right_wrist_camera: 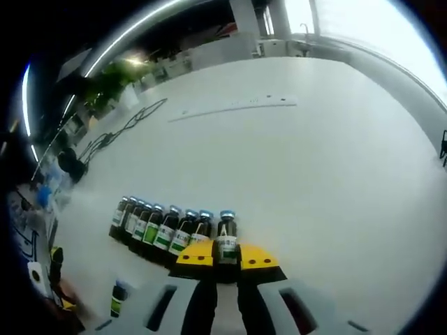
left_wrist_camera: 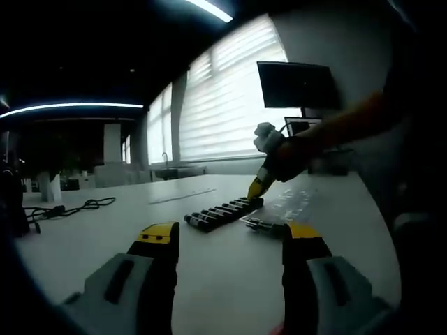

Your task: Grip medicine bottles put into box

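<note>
The right hand-held gripper was seen closed around the end medicine bottle of the row lying on the bench, its long axis along the jaws, while the left hand-held gripper was held open, well short.

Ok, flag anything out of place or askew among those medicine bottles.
Most bottles lie side by side in a neat row on the white table. One small bottle lies apart from it, near the table edge. The right gripper has its jaws around the end bottle. Nothing looks spilled.
</note>
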Available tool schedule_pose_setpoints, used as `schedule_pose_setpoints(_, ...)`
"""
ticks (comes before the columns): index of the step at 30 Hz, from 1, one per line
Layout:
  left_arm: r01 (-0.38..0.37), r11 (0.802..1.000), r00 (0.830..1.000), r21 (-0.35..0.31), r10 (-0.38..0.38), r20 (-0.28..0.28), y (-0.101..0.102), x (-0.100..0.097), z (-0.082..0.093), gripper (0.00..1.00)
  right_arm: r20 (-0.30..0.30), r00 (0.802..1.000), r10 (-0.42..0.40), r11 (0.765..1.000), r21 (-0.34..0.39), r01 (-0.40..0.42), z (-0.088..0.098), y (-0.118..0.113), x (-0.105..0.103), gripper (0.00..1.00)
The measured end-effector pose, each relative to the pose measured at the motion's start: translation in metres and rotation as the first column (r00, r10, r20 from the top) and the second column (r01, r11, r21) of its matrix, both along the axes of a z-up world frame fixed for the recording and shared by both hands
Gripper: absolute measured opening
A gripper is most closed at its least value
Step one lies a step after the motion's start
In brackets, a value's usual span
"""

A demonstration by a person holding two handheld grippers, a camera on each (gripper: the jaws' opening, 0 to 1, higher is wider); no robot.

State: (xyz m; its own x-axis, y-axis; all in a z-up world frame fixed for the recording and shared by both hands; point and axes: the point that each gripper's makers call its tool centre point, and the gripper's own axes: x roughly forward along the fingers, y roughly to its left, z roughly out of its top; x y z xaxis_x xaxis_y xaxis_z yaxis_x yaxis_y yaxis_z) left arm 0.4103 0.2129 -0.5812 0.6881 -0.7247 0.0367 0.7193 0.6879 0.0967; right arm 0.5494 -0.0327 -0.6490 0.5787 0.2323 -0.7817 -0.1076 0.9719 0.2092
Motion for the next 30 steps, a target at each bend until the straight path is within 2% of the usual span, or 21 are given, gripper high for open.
schedule_pose_setpoints(2, 0.0, 1.0, 1.0, 0.002, 0.0, 0.0, 0.0, -0.001, 0.0, 0.52, 0.003, 1.0, -0.009, 1.0, 0.005, 0.009, 0.001, -0.002, 0.0, 0.05)
schedule_pose_setpoints(4, 0.0, 1.0, 1.0, 0.002, 0.0, 0.001, 0.0, -0.001, 0.0, 0.52, 0.05, 0.997, -0.053, 0.997, 0.052, 0.05, 0.012, -0.002, 0.005, 0.0)
schedule_pose_setpoints(5, -0.001, 1.0, 1.0, 0.002, 0.001, 0.002, 0.0, -0.001, 0.001, 0.52, 0.007, 0.996, -0.092, 0.994, 0.056, 0.091, 0.014, -0.006, 0.0, 0.0)
schedule_pose_setpoints(6, -0.002, 1.0, 1.0, 0.003, 0.002, 0.003, 0.001, -0.001, 0.001, 0.52, 0.042, 0.997, -0.068, 0.997, 0.036, 0.066, 0.014, -0.006, 0.004, 0.0)
schedule_pose_setpoints(7, -0.003, 1.0, 1.0, 0.004, 0.003, 0.004, 0.001, -0.001, 0.001, 0.52, 0.061, 0.998, -0.012, 0.998, -0.054, 0.016, 0.012, -0.013, 0.002, 0.0)
schedule_pose_setpoints(8, -0.003, 1.0, 1.0, 0.004, 0.003, 0.005, 0.001, -0.001, 0.001, 0.52, 0.047, 0.999, -0.001, 0.997, -0.076, 0.004, 0.009, -0.013, -0.001, 0.0)
schedule_pose_setpoints(11, -0.005, 1.0, 1.0, 0.01, 0.005, 0.005, 0.001, -0.001, 0.0, 0.52, 0.012, 1.0, -0.025, 0.999, -0.032, 0.026, -0.001, -0.009, -0.001, 0.0)
schedule_pose_setpoints(13, -0.008, 1.0, 1.0, 0.015, 0.008, 0.005, 0.001, -0.001, 0.0, 0.52, 0.033, 0.997, -0.076, 0.997, 0.013, 0.076, 0.003, -0.007, 0.006, 0.0)
schedule_pose_setpoints(16, -0.007, 1.0, 1.0, 0.017, 0.007, 0.006, 0.001, -0.001, 0.0, 0.52, 0.039, 0.996, -0.08, 0.996, 0.041, 0.078, 0.008, -0.001, 0.01, 0.05)
schedule_pose_setpoints(21, -0.01, 1.0, 1.0, 0.017, 0.01, 0.007, 0.001, -0.001, 0.0, 0.52, 0.026, 0.999, -0.029, 1.0, -0.003, 0.029, 0.006, 0.01, 0.006, 0.06)
schedule_pose_setpoints(26, -0.007, 1.0, 1.0, 0.014, 0.007, 0.007, 0.0, 0.0, -0.001, 0.52, 0.0, 1.0, -0.007, 0.999, -0.034, 0.007, 0.0, 0.01, 0.002, 0.07)
schedule_pose_setpoints(30, -0.006, 1.0, 1.0, 0.009, 0.006, 0.004, 0.0, 0.0, -0.001, 0.52, -0.004, 1.0, -0.006, 0.999, -0.032, 0.006, -0.001, 0.008, 0.003, 0.07)
